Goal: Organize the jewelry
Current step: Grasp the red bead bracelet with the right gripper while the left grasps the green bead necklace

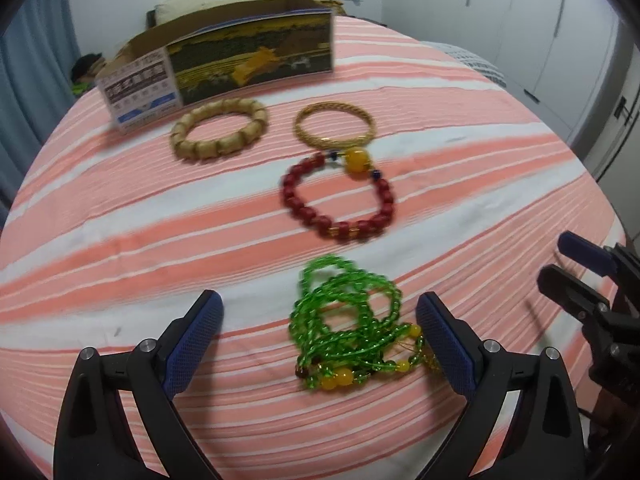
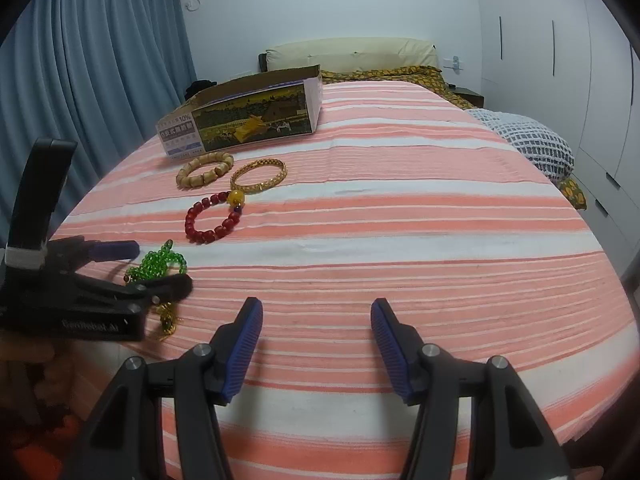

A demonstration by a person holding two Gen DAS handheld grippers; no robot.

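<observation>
**Left tongs straddle the green beads on the bed**

4 pieces of jewelry lie on the striped bed [image 2: 400, 220], with an open cardboard box [image 2: 248, 116] standing at the far end, probably the place they are meant to go. Just in front of the box sit the wooden bead bracelet [image 1: 219, 130] and the gold bangle [image 1: 335, 125], side by side. The red bead bracelet [image 1: 340, 198] lies just nearer, its yellow bead touching or almost touching the bangle. Nearest of all is the green bead necklace [image 1: 348, 324], piled in loose loops, so it will likely sag and trail when lifted.

The left tongs [image 1: 320, 340] are spread wide and grip nothing; the necklace lies between the pads, close to the right pad, which suggests a grasp is being lined up. From the right wrist view they appear low over the heap.

The right tongs [image 2: 316, 340] are also wide open and empty, over bare bedcover, well apart from the jewelry.
</observation>
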